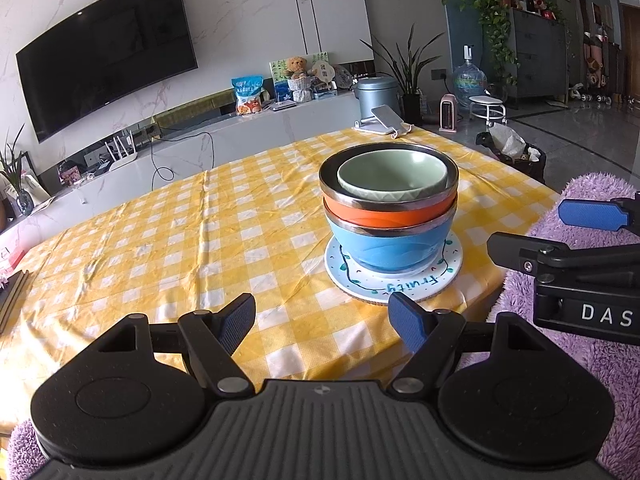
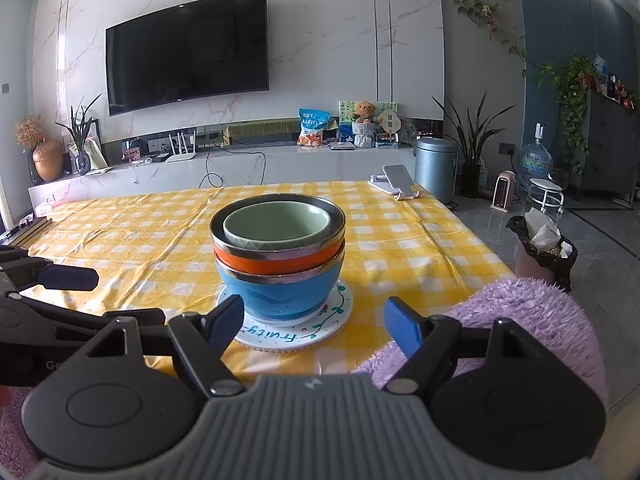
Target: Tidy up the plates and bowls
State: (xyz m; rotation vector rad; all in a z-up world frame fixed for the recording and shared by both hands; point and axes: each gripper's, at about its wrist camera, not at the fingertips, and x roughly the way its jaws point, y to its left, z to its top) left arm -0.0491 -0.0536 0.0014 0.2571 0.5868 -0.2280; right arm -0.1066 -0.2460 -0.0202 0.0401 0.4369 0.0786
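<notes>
While both pairs of fingers stand spread with nothing between them, we hold back at the near edge of the table (image 1: 160, 216), whose yellow checked cloth runs out ahead of our fingertips. Beyond the right finger of our left gripper (image 1: 322, 318) sits the stack we are tidying; seen from our right gripper (image 2: 314, 322), it lies straight ahead of the left finger and close to it, not touching.

At the bottom is 1 round plate (image 1: 394, 276) printed with "Fruity" and a leaf garland. We judge it to be ceramic: stiff, breakable, and awkward to pinch except at its rim.

On the plate stands the blue bowl (image 2: 280, 288), with the orange bowl (image 2: 276, 262) nested in it. Both carry metal rims, so we expect them to be fairly light, rigid and slick on the outside; a rim pinch, 1 finger inside and 1 outside, looks safest.

Smallest, the green bowl (image 1: 392, 178) sits inside the orange one. It looks like glazed ceramic, heavier for its size and fragile. Its wall stands clear above the orange rim, which gives us a place to grip.
</notes>
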